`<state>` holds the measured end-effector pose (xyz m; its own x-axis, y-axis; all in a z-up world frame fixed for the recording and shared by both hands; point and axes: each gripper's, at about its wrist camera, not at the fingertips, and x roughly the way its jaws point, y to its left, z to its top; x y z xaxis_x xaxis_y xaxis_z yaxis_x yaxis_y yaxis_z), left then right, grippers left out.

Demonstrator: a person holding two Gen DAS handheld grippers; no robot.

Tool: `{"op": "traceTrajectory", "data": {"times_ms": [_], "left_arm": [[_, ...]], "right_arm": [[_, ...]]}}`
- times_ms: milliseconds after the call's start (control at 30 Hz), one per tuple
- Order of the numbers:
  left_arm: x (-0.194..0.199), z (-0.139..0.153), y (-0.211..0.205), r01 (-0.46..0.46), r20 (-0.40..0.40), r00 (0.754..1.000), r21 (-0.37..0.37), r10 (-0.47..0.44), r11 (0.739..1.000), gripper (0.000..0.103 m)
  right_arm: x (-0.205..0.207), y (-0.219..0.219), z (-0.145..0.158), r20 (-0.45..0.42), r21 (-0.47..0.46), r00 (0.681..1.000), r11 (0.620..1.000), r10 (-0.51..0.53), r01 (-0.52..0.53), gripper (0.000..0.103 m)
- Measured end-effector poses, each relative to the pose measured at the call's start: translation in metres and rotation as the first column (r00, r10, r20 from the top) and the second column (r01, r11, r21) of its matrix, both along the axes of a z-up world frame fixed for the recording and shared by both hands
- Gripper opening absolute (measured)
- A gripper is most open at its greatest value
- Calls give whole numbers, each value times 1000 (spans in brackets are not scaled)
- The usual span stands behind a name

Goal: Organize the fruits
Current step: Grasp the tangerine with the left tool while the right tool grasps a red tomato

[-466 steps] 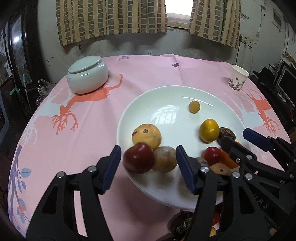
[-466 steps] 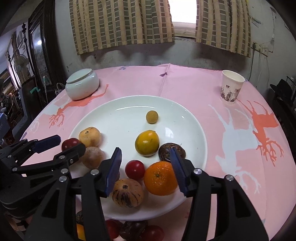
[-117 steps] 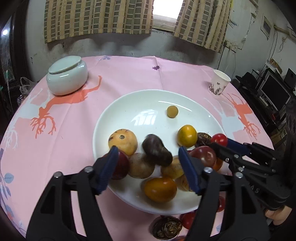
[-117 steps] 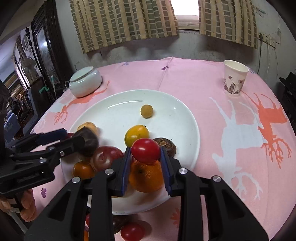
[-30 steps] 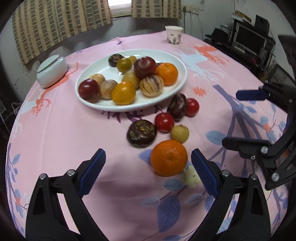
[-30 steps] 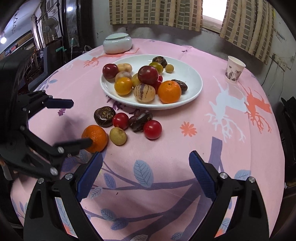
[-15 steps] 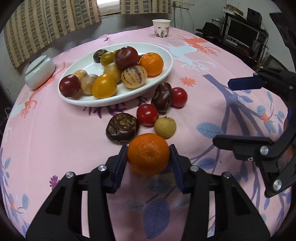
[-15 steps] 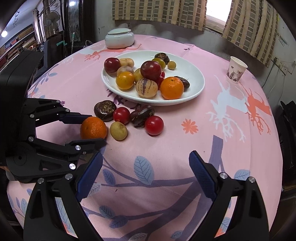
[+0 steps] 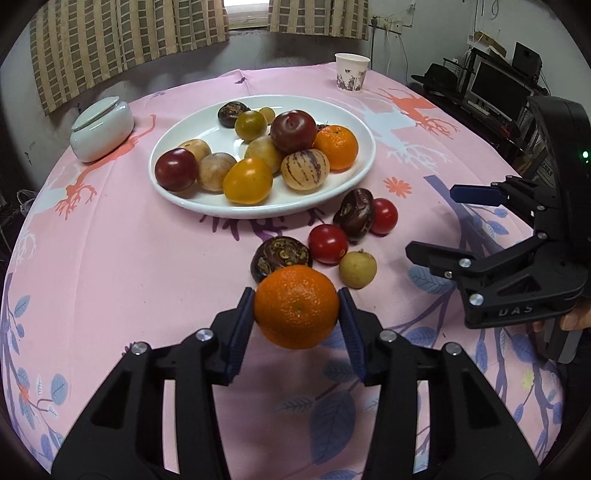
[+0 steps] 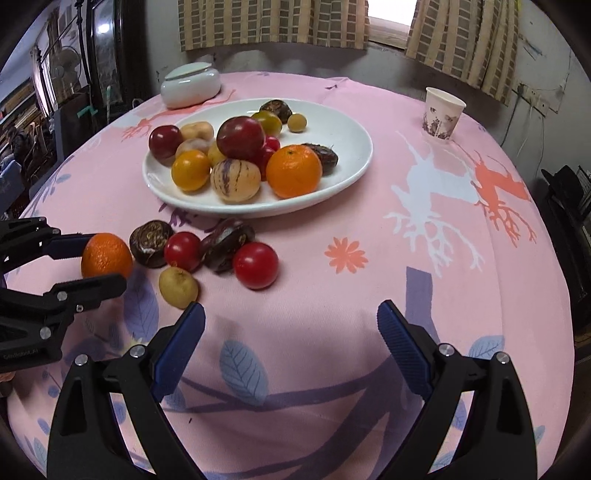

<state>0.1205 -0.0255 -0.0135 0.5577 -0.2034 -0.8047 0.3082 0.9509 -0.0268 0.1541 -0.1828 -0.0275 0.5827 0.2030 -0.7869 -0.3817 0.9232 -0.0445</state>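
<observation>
A round table wears a pink cloth (image 10: 424, 266) with deer, leaves and flowers; striped curtains (image 10: 273, 22) hang on the wall behind it. A white plate (image 10: 347, 147) full of fruit sits near the far middle; a white lidded jar (image 10: 190, 86) stands by the far left edge; a paper cup (image 10: 442, 113) stands by the far right edge. The left gripper (image 9: 296, 318) pinches an orange (image 9: 296, 306) near the left edge, its jaws having just closed on it; the loose fruits (image 10: 207, 251) lie just beside it. The right gripper (image 10: 291, 332) is spread wide and holds nothing; bare cloth lies along the near and right edges.
</observation>
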Motion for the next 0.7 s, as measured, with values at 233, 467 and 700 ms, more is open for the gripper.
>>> {"op": "traceTrajectory", "data": {"times_ms": [233,467,700], "left_arm": [[1,0,3,-4,-12,1000,-17,3,1000,47],[1,1,5,-4,-13,1000,-30,3,1000,47],[1,0,3,-1,-18,1000,-25,0,1000,47]], "right_arm": [[7,32,-11,-38,-82,994,991,105,-108,80],[23,34,-16,-72,-70,992,992,101,-106,59],[28,32,-15,-102,11,990,995,95,-95,41]]}}
